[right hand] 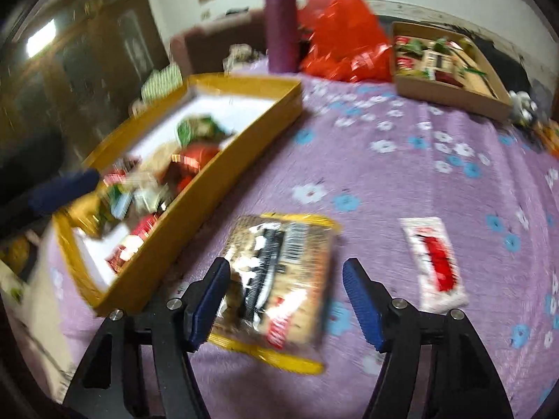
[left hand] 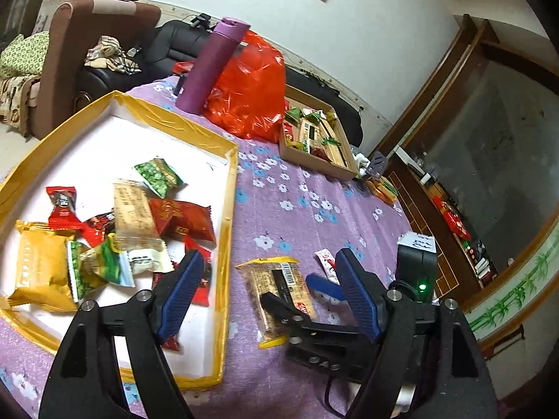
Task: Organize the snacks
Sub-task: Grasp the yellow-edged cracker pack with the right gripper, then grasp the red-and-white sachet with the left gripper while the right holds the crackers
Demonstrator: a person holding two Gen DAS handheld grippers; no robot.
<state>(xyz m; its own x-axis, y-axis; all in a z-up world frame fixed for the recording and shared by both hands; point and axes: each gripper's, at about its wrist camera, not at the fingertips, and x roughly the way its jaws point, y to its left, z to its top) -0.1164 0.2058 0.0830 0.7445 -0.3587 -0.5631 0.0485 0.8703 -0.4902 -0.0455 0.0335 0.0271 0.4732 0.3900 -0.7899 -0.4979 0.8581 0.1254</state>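
The big flat box with yellow taped walls and a white floor (left hand: 229, 188) sits on the worktop, which wears a purple cloth with blue and white flowers (left hand: 279, 216); this box looks like the place where the snacks go, because many shiny packets already lie in a heap inside it, such as a red crinkly packet (left hand: 181, 220), a green leafy packet (left hand: 159, 174) and a fat gold packet (left hand: 38, 265).

Two snacks lie outside the box on the cloth; the tan cracker packet with yellow ends and a barcode (right hand: 279, 279) lies just beside the box wall, and the small white packet with a red picture (right hand: 435, 262) lies a little off to its right; I think they are left there because they are not yet put away.

The right gripper (right hand: 284, 300) has its jaws wide open, one on each side of the tan cracker packet, holding nothing; it looks ready to close on that packet, though the picture is blurry.

The left gripper (left hand: 269, 293) also has its jaws open and empty; it hangs over the near edge of the box; it seems to wait out of the way.

A tall purple bottle (left hand: 213, 66), a red plastic bag (left hand: 251, 87) and a brown cardboard tray of other snacks (left hand: 314, 160) stand far back.
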